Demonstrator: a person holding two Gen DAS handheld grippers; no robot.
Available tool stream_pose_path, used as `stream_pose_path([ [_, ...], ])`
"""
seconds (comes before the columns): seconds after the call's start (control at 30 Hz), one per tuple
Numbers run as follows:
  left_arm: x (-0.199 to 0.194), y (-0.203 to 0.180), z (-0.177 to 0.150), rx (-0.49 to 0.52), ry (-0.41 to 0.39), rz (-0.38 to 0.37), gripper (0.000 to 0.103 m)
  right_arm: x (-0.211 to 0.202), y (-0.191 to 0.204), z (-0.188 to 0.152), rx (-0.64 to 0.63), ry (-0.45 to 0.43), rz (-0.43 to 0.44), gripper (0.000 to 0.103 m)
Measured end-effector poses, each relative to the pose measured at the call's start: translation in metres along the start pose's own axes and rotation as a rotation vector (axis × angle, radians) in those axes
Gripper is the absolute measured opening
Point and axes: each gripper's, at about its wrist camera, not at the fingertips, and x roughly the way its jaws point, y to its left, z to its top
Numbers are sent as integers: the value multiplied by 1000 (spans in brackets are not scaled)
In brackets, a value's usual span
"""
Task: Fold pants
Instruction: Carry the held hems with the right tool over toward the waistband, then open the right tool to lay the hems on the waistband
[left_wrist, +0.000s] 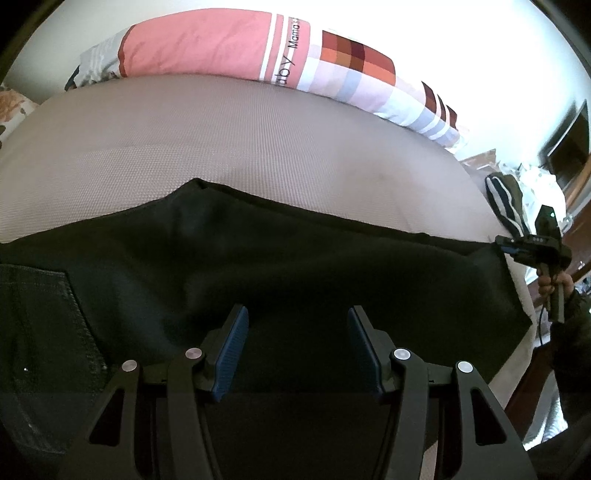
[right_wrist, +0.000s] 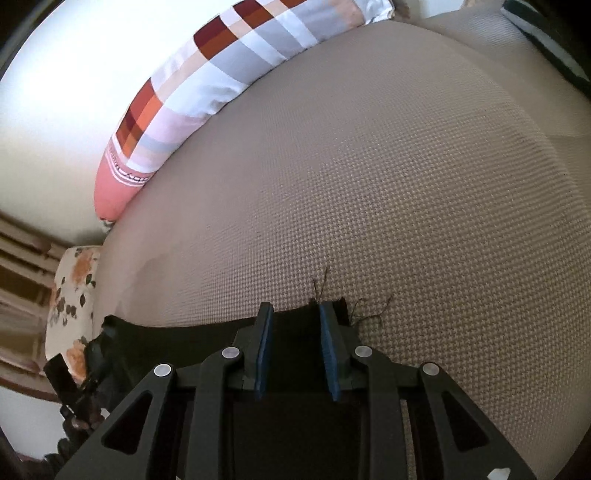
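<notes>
Left wrist view, left to right: a back pocket with stitched edge sits at 9 o'clock on the black pants, which lie spread flat across the near part of the tan mattress. The left gripper hovers over the pants at 6 o'clock, jaws wide apart, nothing between the blue pads. A pink and checked pillow lies along the far edge at 12 o'clock. At 3 o'clock the right gripper, held in a hand, meets the far corner of the pants; whether it pinches the cloth cannot be told from here. A striped dark garment lies just beyond it.

Right wrist view, left to right: a floral cushion at 8 o'clock; the pillow at 11 o'clock; the right gripper at 6 o'clock, jaws narrowed but parted, astride the frayed hem of the pants, pads seemingly not pressing it. Loose threads trail onto the mattress.
</notes>
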Motion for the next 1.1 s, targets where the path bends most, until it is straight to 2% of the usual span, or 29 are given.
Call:
stream_pose_path([
  [0.03,0,-1,-1,4,1,3,57,1,1,-1,-3,3,4,8],
  [0.07,1,-2,-1,9,4,7,57,2,2,-3,-10,3,2,6],
  [0.17,2,-5,-2,21,4,17,57,-5,22,-13,-79,-69,-68,4],
  [0.27,0,-7,-1,24,-4,16,57,-25,41,-26,-120,-210,-180,3],
  [0.37,-1,-10,3,35,-28,12,57,-35,50,-37,-129,-296,-246,2],
  [0.47,4,-8,6,35,-26,16,57,-16,49,-38,-119,-284,-334,2],
  [0.63,16,0,8,34,-14,28,57,7,38,-37,-80,-253,-375,2],
  [0.73,21,2,11,41,-24,24,57,7,33,-36,-22,-248,-371,6],
  [0.83,23,3,14,46,-28,20,57,0,42,-35,-2,-233,-433,31],
  [0.87,23,3,16,44,-20,17,57,-6,51,-36,-12,-259,-462,32],
  [0.93,16,4,18,39,-19,20,57,-17,69,-40,-41,-299,-465,32],
  [1.0,1,5,18,55,-67,27,57,-20,98,-45,-99,-308,-424,32],
  [1.1,-21,10,16,100,-129,90,59,-2,150,-59,-225,-258,-328,32],
])
